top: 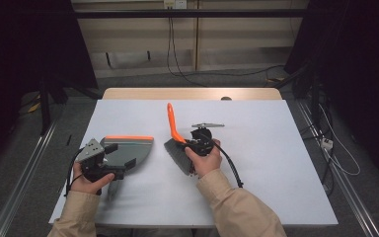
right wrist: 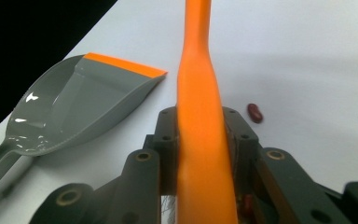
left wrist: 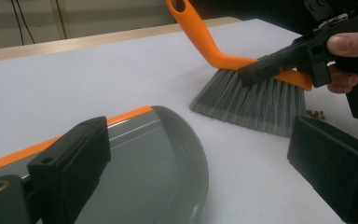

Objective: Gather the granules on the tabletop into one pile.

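1. A lab-like recording room, not a home: a plain white table point(top: 256, 187) stands alone at centre.
2. At 12 o'clock, cables point(top: 170, 49) hang from a wall socket point(top: 174, 4).
3. At 3 and 9 o'clock, dark curtains point(top: 360, 59) and floor rails point(top: 19, 182).

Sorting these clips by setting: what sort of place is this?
Probably a lab recording bay, not a home: a bare white table, dark curtains on both sides, loose cables along the back wall.
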